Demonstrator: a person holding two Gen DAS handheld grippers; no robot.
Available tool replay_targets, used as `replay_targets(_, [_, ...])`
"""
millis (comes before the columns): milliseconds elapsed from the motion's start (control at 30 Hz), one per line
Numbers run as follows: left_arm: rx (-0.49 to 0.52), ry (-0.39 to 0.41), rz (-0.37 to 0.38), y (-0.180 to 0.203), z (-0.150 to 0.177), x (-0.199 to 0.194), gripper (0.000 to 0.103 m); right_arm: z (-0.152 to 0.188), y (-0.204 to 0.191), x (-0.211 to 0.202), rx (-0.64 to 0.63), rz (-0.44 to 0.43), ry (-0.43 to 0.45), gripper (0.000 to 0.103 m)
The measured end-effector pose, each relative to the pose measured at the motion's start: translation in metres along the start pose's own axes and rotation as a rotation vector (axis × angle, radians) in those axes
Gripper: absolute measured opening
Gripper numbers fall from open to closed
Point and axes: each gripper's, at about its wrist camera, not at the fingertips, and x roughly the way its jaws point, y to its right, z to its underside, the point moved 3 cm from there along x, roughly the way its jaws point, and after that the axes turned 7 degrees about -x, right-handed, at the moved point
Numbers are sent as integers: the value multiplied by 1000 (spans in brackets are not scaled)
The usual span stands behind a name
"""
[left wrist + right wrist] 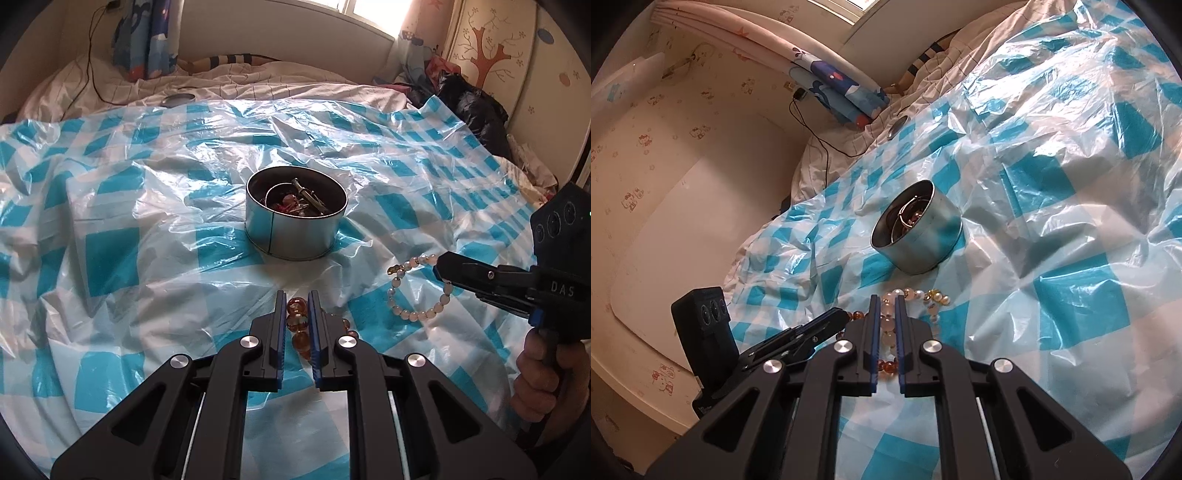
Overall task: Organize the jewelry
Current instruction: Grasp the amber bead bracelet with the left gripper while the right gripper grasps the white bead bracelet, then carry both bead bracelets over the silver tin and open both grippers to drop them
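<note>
Crinkly plastic sheet [155, 206] in blue and white checks covers the bed, and a round metal tin [295, 230] sits in the middle of it with a tangle of jewelry already inside. The left gripper [297, 306] has its fingers pinched in on an amber bead bracelet [295, 325], low over the sheet just in front of the tin. The right gripper [887, 314] is doing the same to a pale pink bead bracelet [888, 325], jaws drawn close around the beads. Lots of open sheet to the tin's left and behind it; the near side is tight, with both tools and both bracelets crowded together there. The left wrist view shows the pink bracelet [417, 291] as a full hanging loop off the right gripper's tip [441, 267], plus the hand [546, 380] on its handle and a black bag [469, 99] at the bed's far right edge. The right wrist view instead shows the bed's left edge dropping off near the wall, the left gripper [838, 317] from the side, and a few pearl-like beads [938, 299] by the pink strand.
</note>
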Motion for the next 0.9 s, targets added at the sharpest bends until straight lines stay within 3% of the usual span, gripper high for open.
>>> replay_targets(900, [128,118,-107,12,-5,-27,10,-3,-5,8,11,-72,-1,8])
